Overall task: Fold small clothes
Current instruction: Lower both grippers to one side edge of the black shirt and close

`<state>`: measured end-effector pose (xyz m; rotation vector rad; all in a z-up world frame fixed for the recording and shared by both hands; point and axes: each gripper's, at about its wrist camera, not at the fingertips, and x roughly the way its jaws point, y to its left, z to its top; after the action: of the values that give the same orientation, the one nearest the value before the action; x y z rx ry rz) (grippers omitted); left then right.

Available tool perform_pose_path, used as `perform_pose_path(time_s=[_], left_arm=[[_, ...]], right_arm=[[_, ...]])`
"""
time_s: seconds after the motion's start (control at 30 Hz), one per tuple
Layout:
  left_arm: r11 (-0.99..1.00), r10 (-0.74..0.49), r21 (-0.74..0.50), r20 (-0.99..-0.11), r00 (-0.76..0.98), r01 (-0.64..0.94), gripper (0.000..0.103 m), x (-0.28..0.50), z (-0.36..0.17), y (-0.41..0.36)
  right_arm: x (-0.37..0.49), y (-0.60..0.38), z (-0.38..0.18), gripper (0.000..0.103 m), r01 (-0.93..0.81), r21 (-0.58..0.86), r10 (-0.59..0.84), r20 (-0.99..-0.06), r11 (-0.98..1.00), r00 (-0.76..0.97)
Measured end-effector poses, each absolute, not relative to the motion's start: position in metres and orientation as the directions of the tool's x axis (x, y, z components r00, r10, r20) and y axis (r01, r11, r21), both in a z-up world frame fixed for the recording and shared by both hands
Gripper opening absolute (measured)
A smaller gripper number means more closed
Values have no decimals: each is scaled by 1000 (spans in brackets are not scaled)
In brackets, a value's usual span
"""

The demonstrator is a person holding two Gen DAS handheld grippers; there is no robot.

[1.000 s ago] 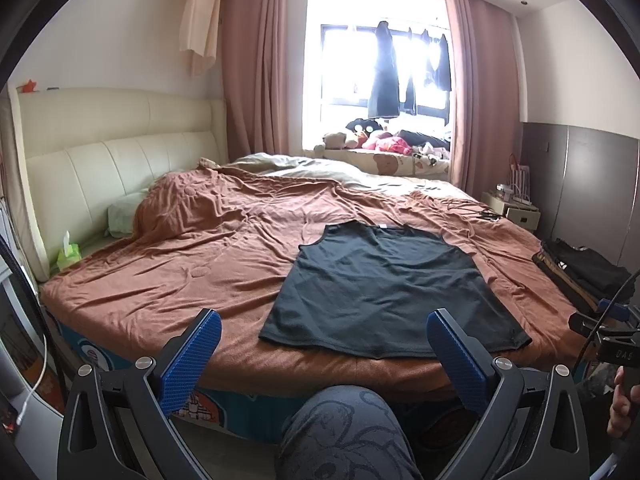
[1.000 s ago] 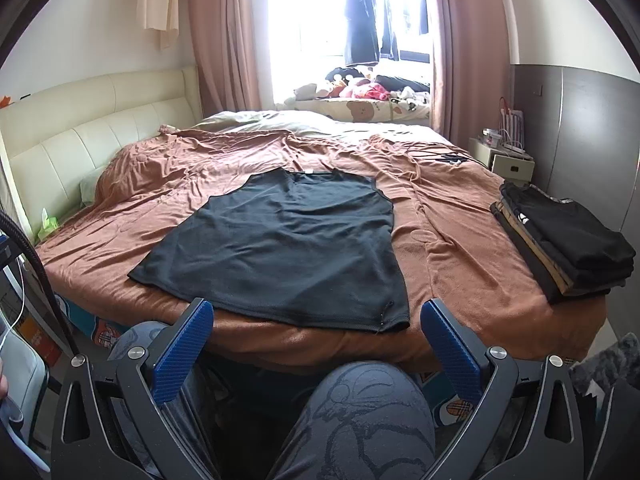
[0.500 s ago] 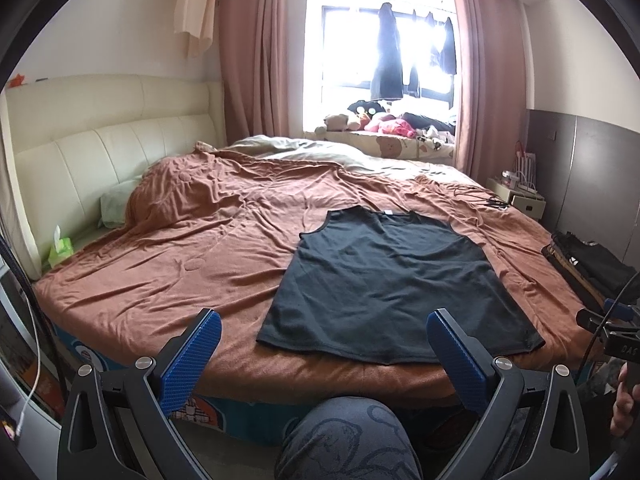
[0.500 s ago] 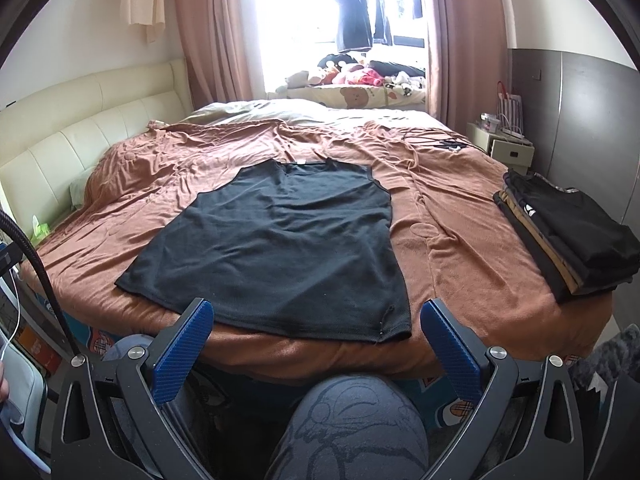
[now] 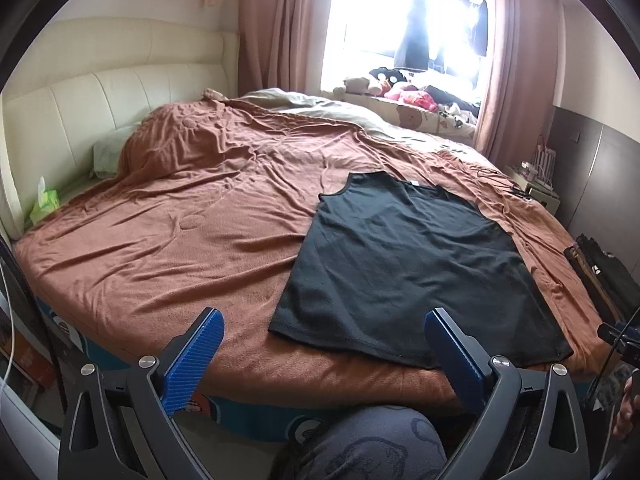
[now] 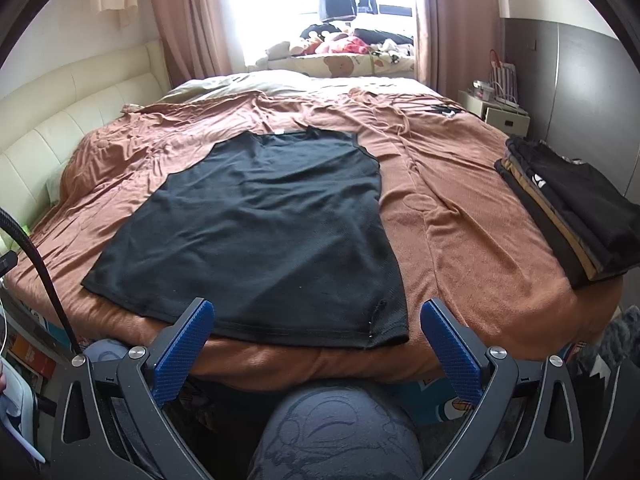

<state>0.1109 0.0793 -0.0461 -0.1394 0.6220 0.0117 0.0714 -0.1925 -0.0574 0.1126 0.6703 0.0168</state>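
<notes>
A black sleeveless top (image 5: 404,264) lies spread flat on the brown bedspread (image 5: 192,240), hem toward me, neck toward the window. It also shows in the right wrist view (image 6: 260,232). My left gripper (image 5: 324,332) is open and empty, just short of the bed's near edge by the top's lower left corner. My right gripper (image 6: 316,320) is open and empty, held just before the hem, near its lower right corner.
A stack of folded dark clothes (image 6: 576,208) lies at the bed's right edge. A cream headboard (image 5: 100,92) is at left, with a green tissue pack (image 5: 45,200) beside the pillow. My knee (image 6: 336,432) is below the grippers. A nightstand (image 6: 500,116) stands far right.
Both grippers have moved forward and tilted down toward the bed, so the top looks larger and closer. Both stay open and empty.
</notes>
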Motion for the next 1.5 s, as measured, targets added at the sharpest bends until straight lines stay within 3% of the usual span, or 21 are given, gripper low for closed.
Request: perform_pose_path(time_s=[0.2, 0.27, 0.37, 0.43, 0.73, 1.13, 1.43, 1.5], left_arm=[[984, -65, -171, -633, 771, -58, 79, 138, -67, 93], [980, -77, -188, -648, 757, -61, 71, 146, -75, 97], [973, -92, -216, -680, 727, -79, 56, 158, -88, 104], [969, -100, -231, -701, 706, -92, 54, 165, -98, 108], [963, -99, -233, -769, 632, -134, 53, 193, -134, 115], [950, -83, -229, -841, 534, -214, 31, 226, -164, 131], [951, -83, -225, -848, 524, -213, 30, 232, -170, 132], [950, -80, -224, -847, 526, -216, 30, 231, -170, 132]], right_arm=[[89, -206, -63, 103, 49, 131, 47, -643, 990, 765], [94, -209, -66, 99, 59, 139, 46, -652, 989, 757], [105, -216, -75, 85, 72, 154, 53, -683, 985, 728], [112, -221, -81, 78, 81, 163, 60, -707, 983, 705], [138, -247, -102, 72, 143, 206, 67, -761, 968, 645], [160, -277, -131, 60, 200, 288, 117, -794, 937, 596], [157, -286, -137, 60, 150, 350, 189, -763, 925, 619], [155, -287, -137, 53, 132, 367, 211, -753, 921, 624]])
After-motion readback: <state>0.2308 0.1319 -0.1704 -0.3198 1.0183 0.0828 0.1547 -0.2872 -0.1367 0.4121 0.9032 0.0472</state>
